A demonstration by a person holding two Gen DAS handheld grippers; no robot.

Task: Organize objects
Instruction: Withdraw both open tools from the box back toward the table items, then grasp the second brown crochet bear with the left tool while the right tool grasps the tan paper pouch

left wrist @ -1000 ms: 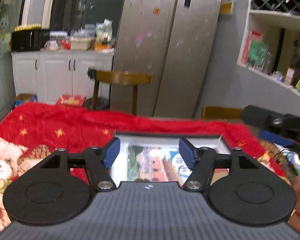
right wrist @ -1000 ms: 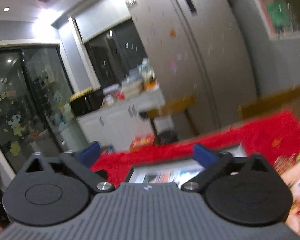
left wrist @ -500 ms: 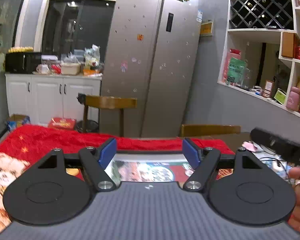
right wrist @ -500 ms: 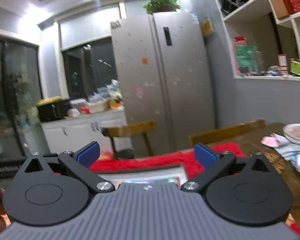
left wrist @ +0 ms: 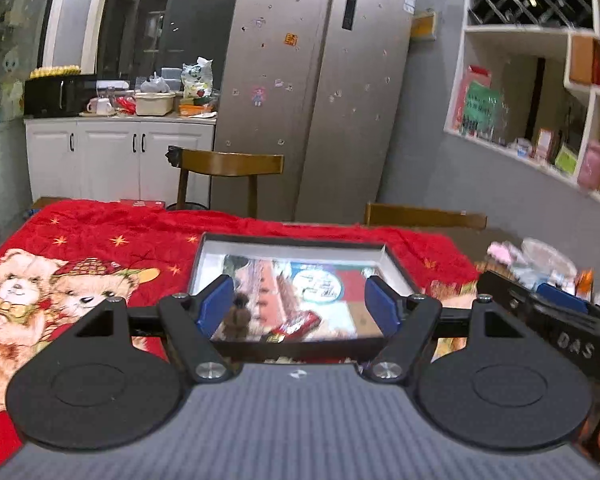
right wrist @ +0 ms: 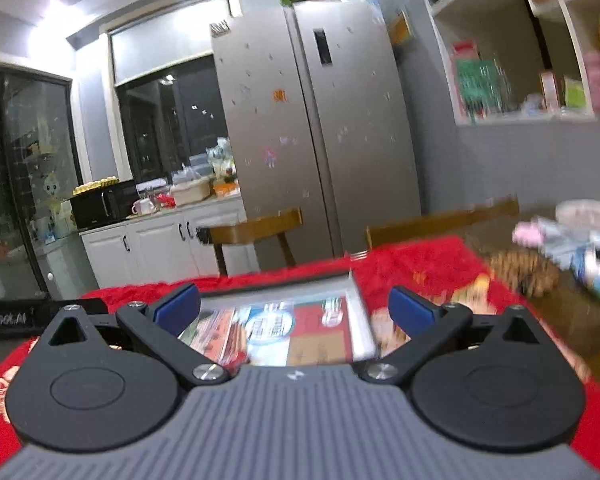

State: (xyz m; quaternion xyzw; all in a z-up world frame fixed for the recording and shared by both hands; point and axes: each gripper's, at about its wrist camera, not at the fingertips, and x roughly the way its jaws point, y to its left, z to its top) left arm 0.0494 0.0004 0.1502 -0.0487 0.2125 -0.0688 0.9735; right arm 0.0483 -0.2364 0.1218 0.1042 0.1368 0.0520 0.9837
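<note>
Box [left wrist: 296, 240] on red blanket [left wrist: 120, 228], fingers [left wrist: 216, 306] apart

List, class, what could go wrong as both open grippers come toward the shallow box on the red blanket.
1. The right gripper sits close beside the left gripper; reaching for the box together, they might collide.
2. The red blanket is soft and rumpled, so the box may slide or tip when nudged.
3. Loose packets inside could spill if it tilts.

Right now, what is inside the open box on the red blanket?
The box holds colourful printed packets, one of them red. Both views blur them. The left gripper hides the near edge, and anything underneath is covered.
</note>
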